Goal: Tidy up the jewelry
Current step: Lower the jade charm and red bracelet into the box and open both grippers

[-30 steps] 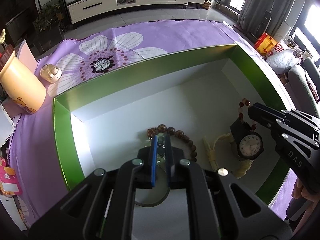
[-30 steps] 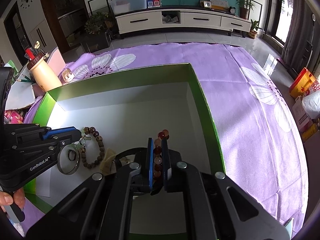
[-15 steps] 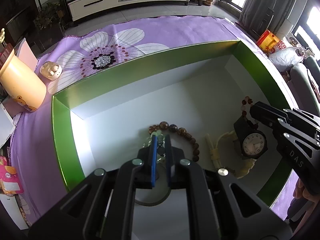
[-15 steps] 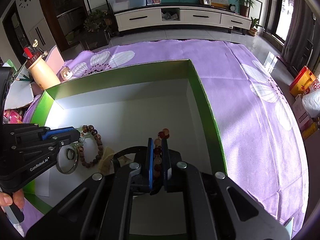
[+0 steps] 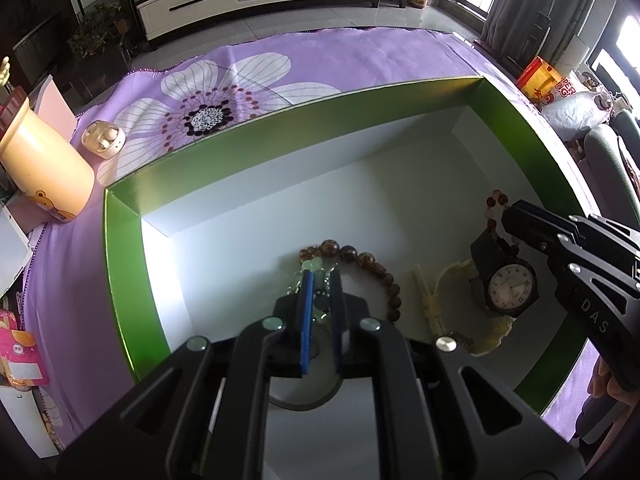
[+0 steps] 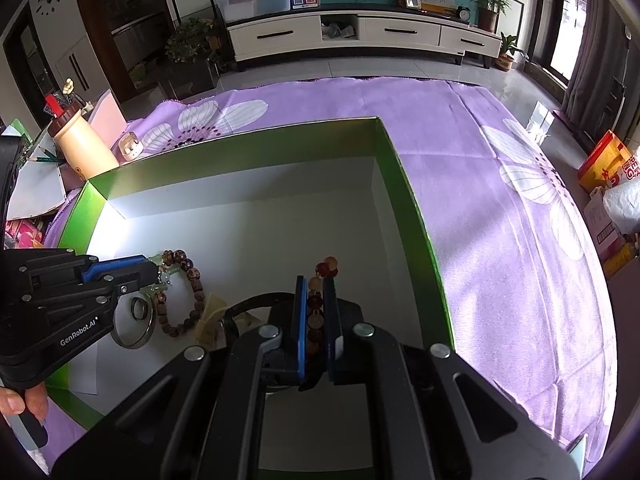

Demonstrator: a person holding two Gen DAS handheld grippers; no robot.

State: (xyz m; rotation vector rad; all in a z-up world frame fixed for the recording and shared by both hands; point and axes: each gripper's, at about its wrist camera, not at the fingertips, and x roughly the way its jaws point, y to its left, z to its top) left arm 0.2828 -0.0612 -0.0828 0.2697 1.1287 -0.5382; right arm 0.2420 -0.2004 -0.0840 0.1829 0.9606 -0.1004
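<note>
Below, both hand-held grippers reach down into a green-walled box with a white floor, which rests on a purple flowered cloth. Left gripper: its blue-padded jaws are drawn almost together and pinch a pale green beaded piece with fine chain, whose beads show just beyond the fingertips; the right wrist view shows the same pale green beads at the tip of this gripper. A metal ring hangs just below those jaws, with a smaller ring seen inside it. Right gripper: its jaws are pressed onto a strand of reddish and amber beads, which runs lengthwise between the pads and ends in a small cluster just past the fingertips; in the left wrist view the same strand curves away from this gripper's tip. On the box floor, between the two grippers, lie a brown wooden bead bracelet, a cream-coloured band and a black wristwatch with a pale dial; the watch rests against the cream band. Outside the box, on the cloth, stand a yellow cup and a small open earbud case. A fingertip of the person shows at the left gripper's handle.
</note>
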